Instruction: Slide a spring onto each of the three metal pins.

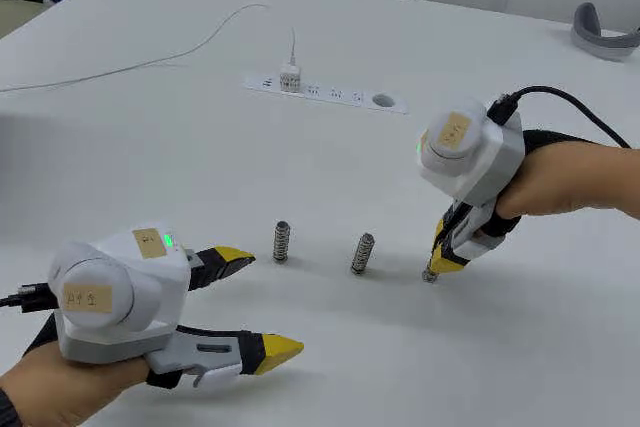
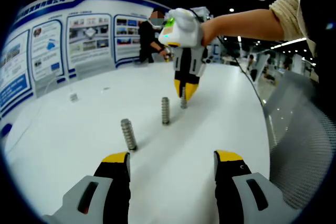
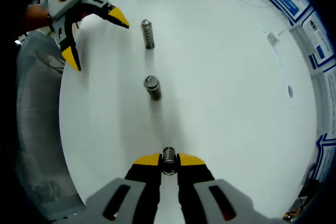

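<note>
Nearest to me is the left gripper (image 1: 274, 301), jaws spread apart and holding nothing, low over the white table (image 1: 180, 147). It has no part in this step.

On the working side, the right gripper (image 3: 168, 167) points steeply down, its yellow tips clamped on the third spring (image 3: 168, 157), which sits at the table surface. I cannot tell whether the pin is already inside the coil, because the tips hide its base.

Beyond it stand the middle spring (image 3: 153, 87) and the far spring (image 3: 148, 33), upright in a row and well apart. I judge both to be seated.

Procedure for the step in hand:
1. Hold the coil upright, in line with the pin.
2. Grip lightly, so the coil neither bows nor crushes.
3. Press straight down until the bottom turn meets the table.
4. Part the jaws fully, then lift straight up so the tips do not drag the spring off
</note>
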Motion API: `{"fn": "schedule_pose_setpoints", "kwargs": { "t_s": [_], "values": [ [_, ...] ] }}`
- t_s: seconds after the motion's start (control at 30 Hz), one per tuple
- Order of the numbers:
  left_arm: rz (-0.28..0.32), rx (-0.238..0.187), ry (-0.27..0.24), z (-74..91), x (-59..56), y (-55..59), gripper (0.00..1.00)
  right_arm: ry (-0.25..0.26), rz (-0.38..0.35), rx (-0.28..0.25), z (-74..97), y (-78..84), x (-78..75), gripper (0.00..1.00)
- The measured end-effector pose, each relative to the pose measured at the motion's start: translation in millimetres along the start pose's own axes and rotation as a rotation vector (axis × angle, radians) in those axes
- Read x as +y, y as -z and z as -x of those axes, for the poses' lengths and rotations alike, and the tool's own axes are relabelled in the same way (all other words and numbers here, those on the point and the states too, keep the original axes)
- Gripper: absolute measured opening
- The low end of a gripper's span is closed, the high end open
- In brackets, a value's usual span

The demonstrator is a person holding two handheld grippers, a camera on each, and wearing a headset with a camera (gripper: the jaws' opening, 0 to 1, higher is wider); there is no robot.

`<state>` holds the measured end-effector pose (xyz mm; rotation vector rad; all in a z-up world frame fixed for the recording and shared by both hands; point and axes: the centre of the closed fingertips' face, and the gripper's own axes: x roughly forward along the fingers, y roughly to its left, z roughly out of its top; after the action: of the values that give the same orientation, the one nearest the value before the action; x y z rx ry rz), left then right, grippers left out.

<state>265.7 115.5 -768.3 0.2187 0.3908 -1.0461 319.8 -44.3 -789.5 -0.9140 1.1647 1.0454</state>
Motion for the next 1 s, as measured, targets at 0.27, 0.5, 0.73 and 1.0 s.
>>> {"fn": "schedule_pose_setpoints", "kwargs": {
  "t_s": [0.27,0.5,0.73,1.0],
  "values": [
    [0.0,0.001,-0.002,0.5,0.6,0.1,0.66,0.001,0.007,0.009,-4.9,0.6,0.2,0.13],
    [0.0,-0.001,-0.001,-0.3,0.0,-0.6,0.66,0.002,0.007,0.005,-6.5,-0.2,0.1,0.13],
    [0.003,0.001,-0.002,-0.4,0.3,-0.1,0.66,0.002,0.007,-0.004,-9.3,-0.4,2.4,0.15],
    [0.004,0.002,0.0,-1.2,-0.2,-0.1,0.66,0.006,0.003,-0.018,-9.4,0.3,2.5,0.2]
  ]
}}
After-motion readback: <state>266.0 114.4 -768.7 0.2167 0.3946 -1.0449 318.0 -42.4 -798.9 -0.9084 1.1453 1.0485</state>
